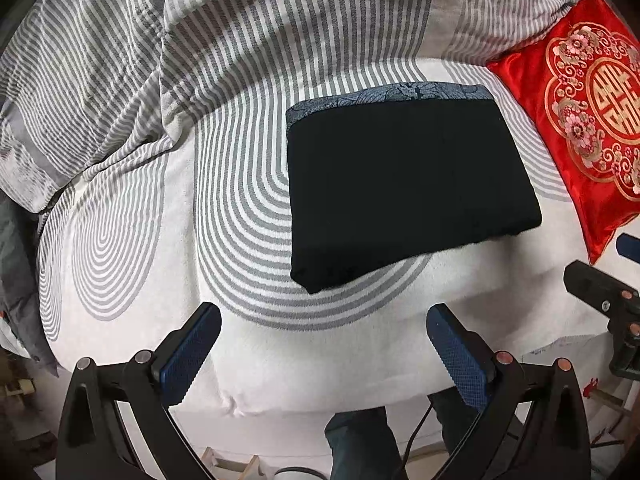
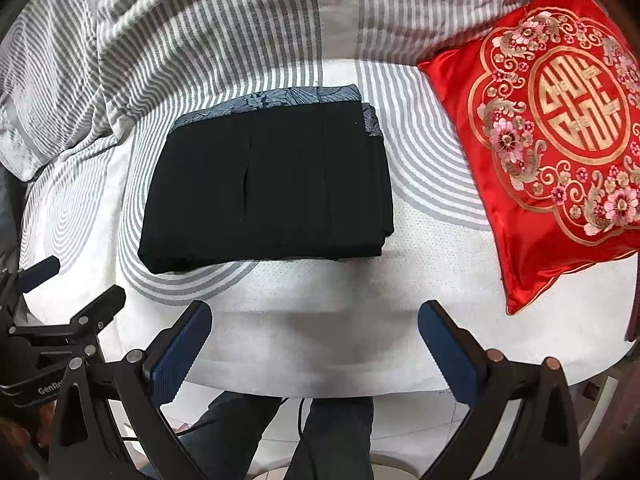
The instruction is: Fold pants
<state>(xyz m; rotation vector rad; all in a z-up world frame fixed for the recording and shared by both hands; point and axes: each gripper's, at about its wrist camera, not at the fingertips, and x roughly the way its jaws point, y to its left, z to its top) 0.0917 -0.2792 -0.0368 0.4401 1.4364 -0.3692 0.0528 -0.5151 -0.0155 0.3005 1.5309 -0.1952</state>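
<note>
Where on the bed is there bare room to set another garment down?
Free: the white strip between the folded pants and the bed's near edge, and the sheet left of the pants, before the rumpled duvet. Crowded: the right, where the red cushion leaves a narrow gap.

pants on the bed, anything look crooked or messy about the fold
Nothing much stands out. The black pants lie in a compact rectangle on the striped bedsheet, patterned waistband along the far edge. The layer edges on the right side are slightly stepped. Both tools are open and clear of them.
</note>
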